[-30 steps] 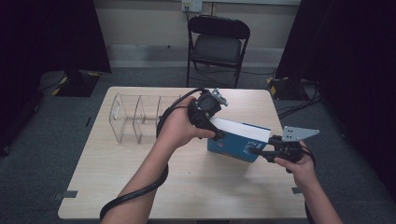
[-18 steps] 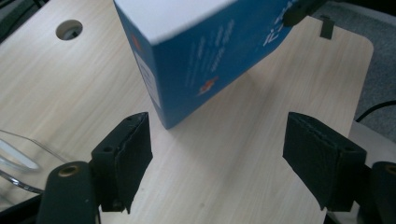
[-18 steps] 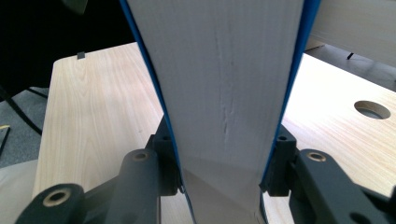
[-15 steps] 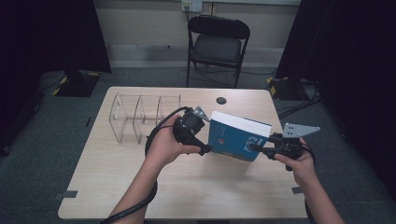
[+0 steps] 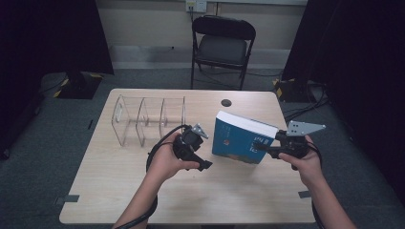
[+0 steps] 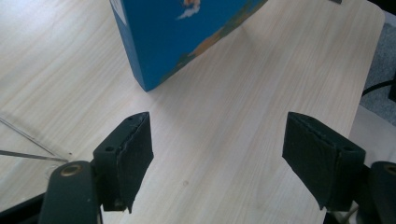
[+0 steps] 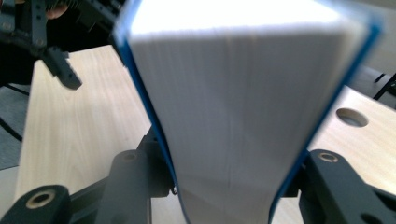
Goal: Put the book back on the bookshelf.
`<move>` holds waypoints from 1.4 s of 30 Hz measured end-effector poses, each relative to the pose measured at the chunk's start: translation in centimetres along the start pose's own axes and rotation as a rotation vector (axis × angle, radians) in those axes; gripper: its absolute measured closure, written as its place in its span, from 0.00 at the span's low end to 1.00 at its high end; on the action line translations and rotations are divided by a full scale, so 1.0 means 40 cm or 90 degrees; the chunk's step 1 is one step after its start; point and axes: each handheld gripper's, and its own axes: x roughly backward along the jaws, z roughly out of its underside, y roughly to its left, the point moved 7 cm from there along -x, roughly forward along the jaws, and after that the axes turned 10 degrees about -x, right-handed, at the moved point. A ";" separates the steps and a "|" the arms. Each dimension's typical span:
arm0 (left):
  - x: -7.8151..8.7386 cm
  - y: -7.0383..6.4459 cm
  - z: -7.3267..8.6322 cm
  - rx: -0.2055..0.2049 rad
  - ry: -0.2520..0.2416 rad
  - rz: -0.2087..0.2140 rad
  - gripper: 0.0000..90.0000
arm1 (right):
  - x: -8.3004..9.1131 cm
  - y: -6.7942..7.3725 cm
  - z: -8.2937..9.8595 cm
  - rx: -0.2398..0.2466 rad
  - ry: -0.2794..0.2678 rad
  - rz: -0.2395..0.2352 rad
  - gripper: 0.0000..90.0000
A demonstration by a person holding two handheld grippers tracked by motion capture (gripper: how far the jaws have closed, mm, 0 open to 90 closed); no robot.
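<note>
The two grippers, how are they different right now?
The left gripper is open with nothing between its jaws; the right gripper is shut on the book, squeezing its page edge. The left gripper sits apart from the book, while the right one touches it and holds it standing on the table. The right gripper has a grey plate on top that sticks out wide; the left's looks smaller. Both are black and hand-held.
</note>
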 end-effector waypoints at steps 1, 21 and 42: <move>-0.005 0.000 0.009 0.002 0.001 0.003 0.27 | -0.003 -0.002 -0.011 0.003 0.009 0.013 0.58; -0.020 0.004 0.064 0.018 0.010 0.010 0.29 | -0.041 0.001 -0.044 -0.029 0.025 0.045 0.54; -0.045 -0.013 0.117 0.022 -0.001 0.014 0.29 | -0.045 0.015 -0.046 -0.010 0.050 0.048 0.67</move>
